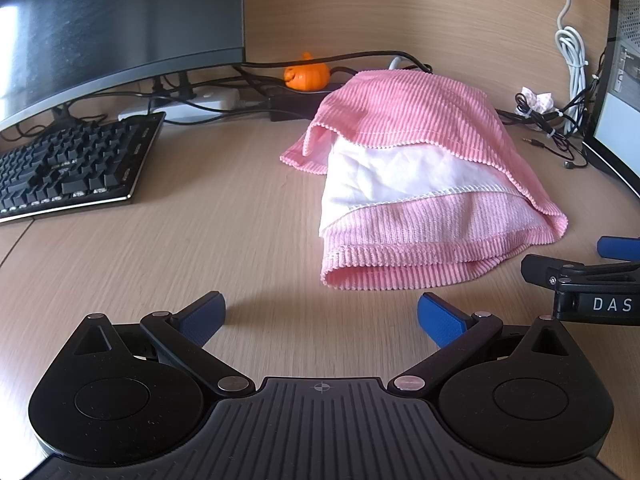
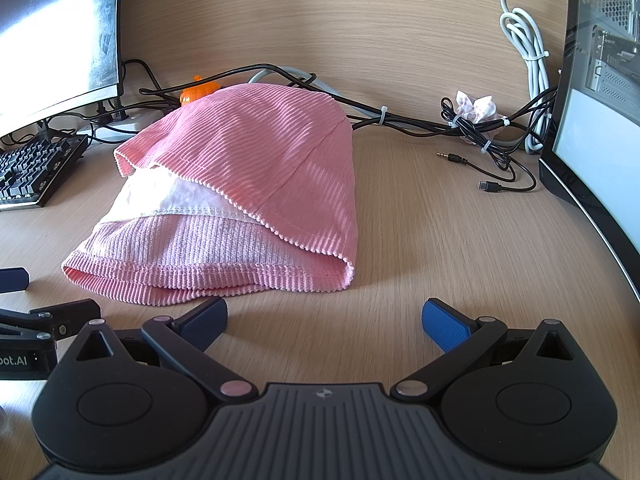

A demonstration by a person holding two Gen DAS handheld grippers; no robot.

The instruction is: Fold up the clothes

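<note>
Pink ribbed garment (image 2: 256, 184) with white lining (image 1: 384, 176) sits bunched mid-desk (image 2: 440, 240), just ahead of both claws; looks soft, light, floppy, likely to sag. Left claw (image 1: 320, 318) and right claw (image 2: 325, 320) both spread wide, empty. Best hold: the thick hemmed edge nearest the claws.

Left gripper (image 1: 321, 318) sits low over the desk (image 1: 208, 216), jaws spread wide, blue pads (image 1: 440, 320) empty, just short of the pink garment (image 1: 404, 168) and to the left of its near hem. Right gripper (image 2: 325, 319) likewise wide apart, nothing between the fingers, its left pad (image 2: 208, 316) just beside the hem. The two grippers sit side by side, near each other.
</note>
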